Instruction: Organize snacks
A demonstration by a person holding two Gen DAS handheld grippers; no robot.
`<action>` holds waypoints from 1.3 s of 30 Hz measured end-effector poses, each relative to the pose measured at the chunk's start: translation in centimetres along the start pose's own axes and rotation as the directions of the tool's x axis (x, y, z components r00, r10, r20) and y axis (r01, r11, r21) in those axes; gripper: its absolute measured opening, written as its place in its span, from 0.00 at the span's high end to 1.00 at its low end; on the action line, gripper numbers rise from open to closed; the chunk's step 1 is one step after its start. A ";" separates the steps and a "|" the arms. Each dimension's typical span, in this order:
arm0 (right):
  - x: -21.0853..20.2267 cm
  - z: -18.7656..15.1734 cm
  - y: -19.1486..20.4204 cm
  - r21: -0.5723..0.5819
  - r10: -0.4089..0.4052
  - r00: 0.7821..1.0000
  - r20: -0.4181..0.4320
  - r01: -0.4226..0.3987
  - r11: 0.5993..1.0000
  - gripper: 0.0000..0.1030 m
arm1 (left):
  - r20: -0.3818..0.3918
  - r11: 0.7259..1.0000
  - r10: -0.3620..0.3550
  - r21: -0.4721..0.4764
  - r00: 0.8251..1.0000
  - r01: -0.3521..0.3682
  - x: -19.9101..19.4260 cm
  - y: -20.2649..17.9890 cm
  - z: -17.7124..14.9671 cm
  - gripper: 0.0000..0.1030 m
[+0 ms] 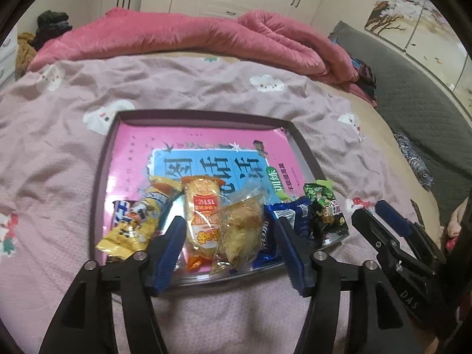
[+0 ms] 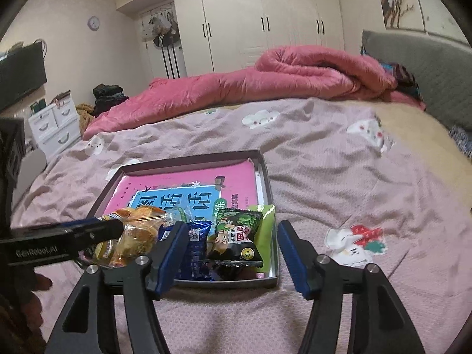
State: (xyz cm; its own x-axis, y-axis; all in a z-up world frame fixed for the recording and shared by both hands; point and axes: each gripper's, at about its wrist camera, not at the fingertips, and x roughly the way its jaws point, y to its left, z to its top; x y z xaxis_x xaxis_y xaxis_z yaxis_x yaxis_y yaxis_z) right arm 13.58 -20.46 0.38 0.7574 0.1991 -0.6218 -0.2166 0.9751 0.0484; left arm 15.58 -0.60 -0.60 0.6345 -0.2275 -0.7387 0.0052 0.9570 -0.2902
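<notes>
A: What carries everything here?

B: A bed [image 1: 73, 153] under a mauve sheet with cloud prints, and a rolled pink quilt [image 1: 183, 35] lies well beyond the tray. The tray [image 1: 98, 183] is a shallow dark-rimmed box resting flat on the sheet, and a pink book [image 1: 138, 147] with a blue title panel lines its floor.

A: And the snacks?

B: Five packets that I can count, all crowded along the tray's near edge. From the tray's left side: a yellow wrapper [image 1: 132, 224] overhanging the rim, an orange-and-clear packet [image 1: 202, 206], a clear bag with a golden pastry [image 1: 242, 230], a blue foil packet [image 1: 275, 230], and a green-and-black packet [image 1: 326, 209] in the near right corner.

A: Any free room?

B: The tray's far half holds only the book, and bare sheet lies open on every side of the tray.

A: The grippers?

B: Two. The left gripper [image 1: 233, 265] is spread, hanging just above the tray's near edge with the orange packet and pastry bag seen between its blue pads, untouched. The right gripper [image 2: 233, 256] is spread too, over the tray's near right corner, pinching nothing.
</notes>
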 end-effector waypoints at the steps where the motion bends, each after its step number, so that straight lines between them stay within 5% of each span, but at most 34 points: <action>1: -0.3 0.1 0.2 -0.010 -0.006 1.000 0.009 0.006 1.000 0.34 | 0.008 1.000 0.005 0.005 1.000 -0.005 -0.4 0.0 0.0 0.32; 16: -4.0 0.1 1.4 -0.010 -0.007 0.999 0.041 0.007 1.000 0.14 | 0.037 0.999 0.052 0.013 0.998 -0.052 -4.5 0.2 -1.4 0.22; 32: -5.9 -4.5 2.6 0.007 0.067 0.993 -0.093 -0.067 0.998 0.08 | -0.044 0.995 0.102 -0.007 0.994 -0.102 -6.4 1.3 -6.1 0.20; 39: -6.8 -4.9 3.4 -0.020 0.063 0.996 -0.067 -0.064 0.998 0.06 | -0.021 0.995 0.097 -0.035 0.995 -0.098 -7.6 1.5 -7.2 0.20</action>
State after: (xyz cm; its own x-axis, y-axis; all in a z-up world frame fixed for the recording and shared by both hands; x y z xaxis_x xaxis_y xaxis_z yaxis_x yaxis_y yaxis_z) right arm 4.69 -18.99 1.00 0.6996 0.2532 -0.6682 -0.2772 0.9581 0.0728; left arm 5.15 1.31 0.20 0.6159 -0.1374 -0.7757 -0.0840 0.9676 -0.2380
